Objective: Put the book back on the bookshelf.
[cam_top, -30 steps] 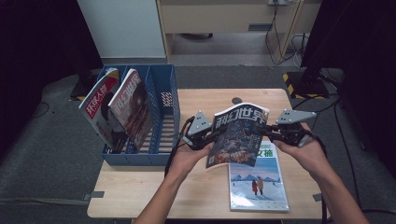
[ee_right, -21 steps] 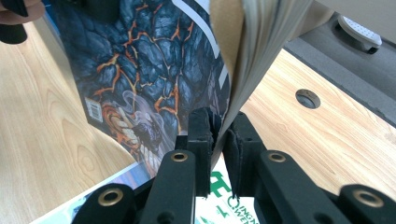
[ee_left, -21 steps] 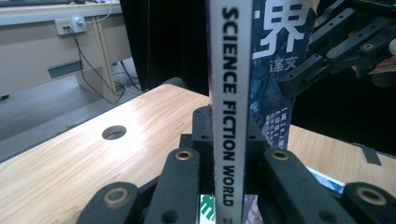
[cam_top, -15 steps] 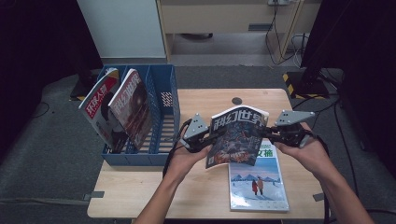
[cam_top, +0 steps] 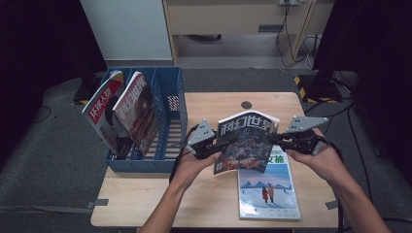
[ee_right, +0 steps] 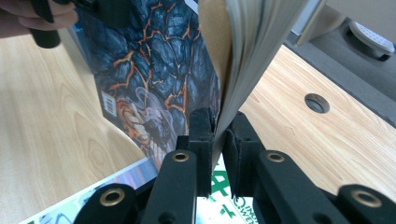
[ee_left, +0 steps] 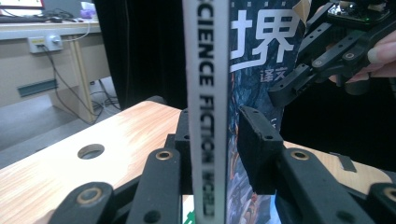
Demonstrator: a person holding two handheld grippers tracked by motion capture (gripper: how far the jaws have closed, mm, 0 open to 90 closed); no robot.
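1. Four magazines in all: one held up, one flat on the table, two standing in the rack.
2. The science fiction magazine (cam_top: 246, 141) was upright above the wooden table (cam_top: 160, 194), between the two grippers, over the top edge of the snow-cover magazine (cam_top: 267, 187).
3. Right gripper (cam_top: 278, 140) was clamped tight on the magazine's page edge, pads pressing both sides.
4. Left gripper (cam_top: 224, 145) sat around the spine; its jaws had just been opening, with a gap at the right-hand pad in the left gripper view, so no grip there.
5. One blue file rack (cam_top: 172, 104) stood at the table's left with two magazines (cam_top: 121, 116) leaning in it.
6. Two hands, one per gripper.
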